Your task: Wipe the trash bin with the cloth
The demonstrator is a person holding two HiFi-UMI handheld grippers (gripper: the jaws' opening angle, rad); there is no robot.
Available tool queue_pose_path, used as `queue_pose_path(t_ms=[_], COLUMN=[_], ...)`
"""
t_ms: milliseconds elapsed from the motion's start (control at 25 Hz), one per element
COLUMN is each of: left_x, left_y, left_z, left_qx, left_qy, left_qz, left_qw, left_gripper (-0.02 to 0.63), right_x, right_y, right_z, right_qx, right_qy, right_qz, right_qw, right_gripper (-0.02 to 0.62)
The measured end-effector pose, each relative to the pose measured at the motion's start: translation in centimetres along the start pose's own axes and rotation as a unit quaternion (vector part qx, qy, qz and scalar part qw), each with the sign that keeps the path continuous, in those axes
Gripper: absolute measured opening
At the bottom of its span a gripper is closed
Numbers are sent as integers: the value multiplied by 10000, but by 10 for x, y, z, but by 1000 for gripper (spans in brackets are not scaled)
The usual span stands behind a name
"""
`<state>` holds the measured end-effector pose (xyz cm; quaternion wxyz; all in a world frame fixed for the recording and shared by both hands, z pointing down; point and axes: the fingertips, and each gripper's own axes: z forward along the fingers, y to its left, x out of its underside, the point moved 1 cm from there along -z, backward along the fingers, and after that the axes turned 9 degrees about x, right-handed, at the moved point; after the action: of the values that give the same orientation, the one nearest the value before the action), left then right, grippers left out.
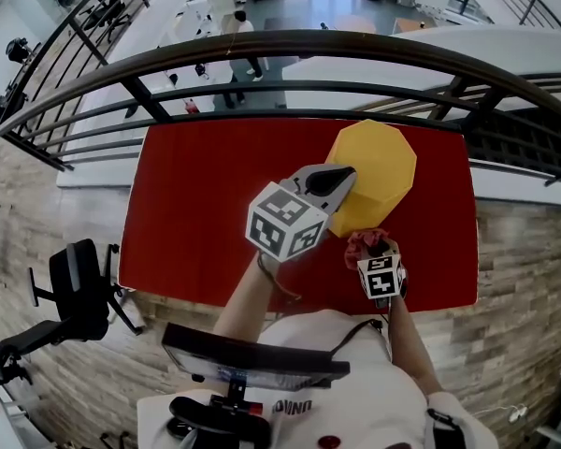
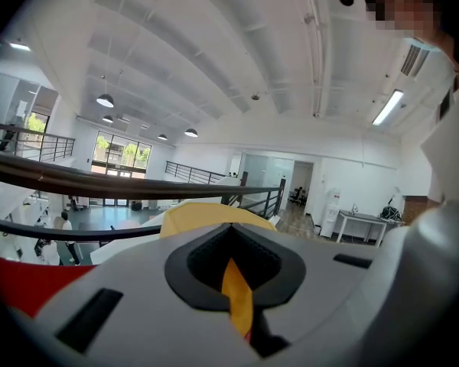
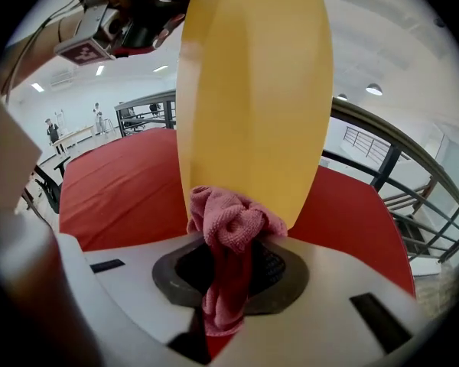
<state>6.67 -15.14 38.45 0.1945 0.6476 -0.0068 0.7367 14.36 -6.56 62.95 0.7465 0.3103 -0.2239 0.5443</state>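
Observation:
A yellow trash bin [image 1: 379, 162] stands on the red table [image 1: 196, 213], right of its middle. My left gripper [image 1: 341, 178] is shut on the bin's wall at the near left; in the left gripper view a thin yellow edge [image 2: 237, 297] sits between the jaws. My right gripper [image 1: 376, 249] is at the bin's near side, shut on a pink cloth [image 1: 365, 243]. In the right gripper view the bunched cloth [image 3: 233, 224] touches the bin's [image 3: 252, 90] lower wall, and the left gripper [image 3: 138, 14] shows at the top left.
A black railing [image 1: 280, 45] curves along the table's far side, with a lower floor and people beyond it. A black wheeled stand [image 1: 75, 293] is on the tiled floor left of the table. The table's left half [image 3: 115, 182] is bare red.

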Motion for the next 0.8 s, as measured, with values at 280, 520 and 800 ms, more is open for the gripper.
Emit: queue_pose_path(t_ms=[280,520,800], left_x=[1,-1,0], left_y=[-1,1,-2], left_z=[1,0,4], left_qx=[31,13,32], left_qy=[-38,-62,1], left_qz=[-57,-53,-86], left_qw=[10000,10000,10000], left_gripper=[-5,-5,-5], right_x=[-47,-160,-171], right_y=[-4,-25,-28], right_z=[-71,-168,-156], right_qx=[-372,-119,519], right_qy=[-628,-2422,-2483], right_qz=[-143,62,-287], right_qw=[9972,9701,9669], right_gripper=[64,64,64])
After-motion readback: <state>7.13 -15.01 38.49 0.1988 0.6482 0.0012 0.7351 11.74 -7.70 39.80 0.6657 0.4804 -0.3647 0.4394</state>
